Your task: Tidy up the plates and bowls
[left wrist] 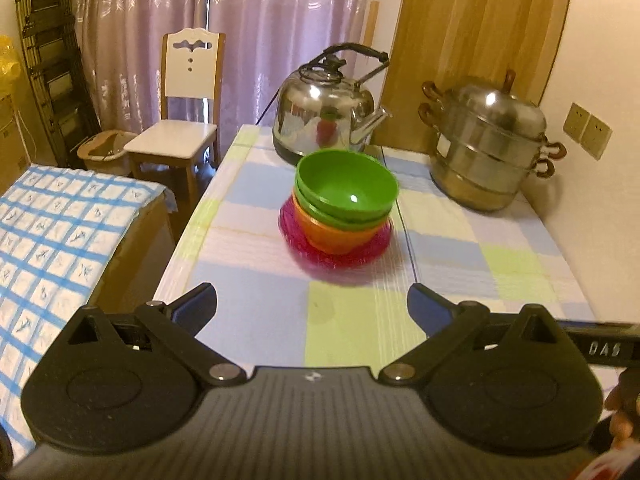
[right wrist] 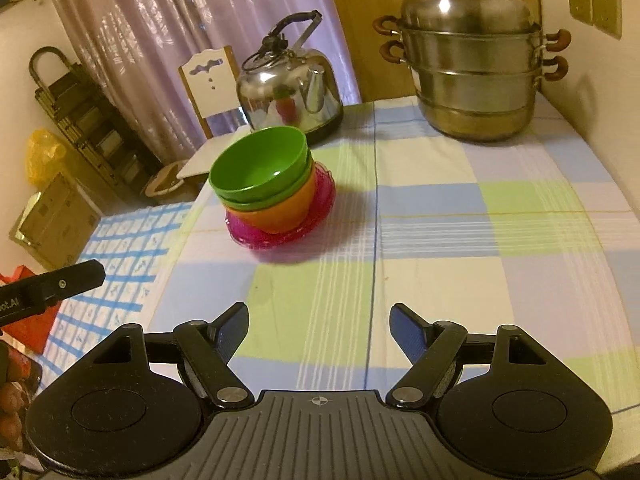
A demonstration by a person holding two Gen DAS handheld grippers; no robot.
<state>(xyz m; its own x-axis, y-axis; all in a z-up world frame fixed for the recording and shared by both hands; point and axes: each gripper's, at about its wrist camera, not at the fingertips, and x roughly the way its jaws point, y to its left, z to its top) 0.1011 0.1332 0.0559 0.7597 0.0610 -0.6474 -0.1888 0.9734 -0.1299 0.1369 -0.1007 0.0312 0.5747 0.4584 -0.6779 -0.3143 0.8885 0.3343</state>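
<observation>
We are holding both grippers empty, left gripper [left wrist: 312, 304] and right gripper [right wrist: 319, 326] with jaws apart; the bowl stack [left wrist: 344, 200] on pink plates [right wrist: 320, 200] is sitting mid-table, straight ahead of the left, up-left of the right.

- The kettle [left wrist: 326, 110] is made of polished metal, with a mirror finish.
- The steamer [right wrist: 472, 64] is of duller metal, with brown glossy handles.
- The green bowls [left wrist: 346, 188] and the orange bowl [left wrist: 340, 236] are seen as smooth, slightly glossy plastic.
- The pink plates [right wrist: 282, 220] look like translucent plastic.
- The table [right wrist: 440, 240] is covered by a matt checked cloth.
- The chair [left wrist: 180, 120] is of wood, painted white.
- The curtain [left wrist: 248, 20] is a thin patterned cloth.
</observation>
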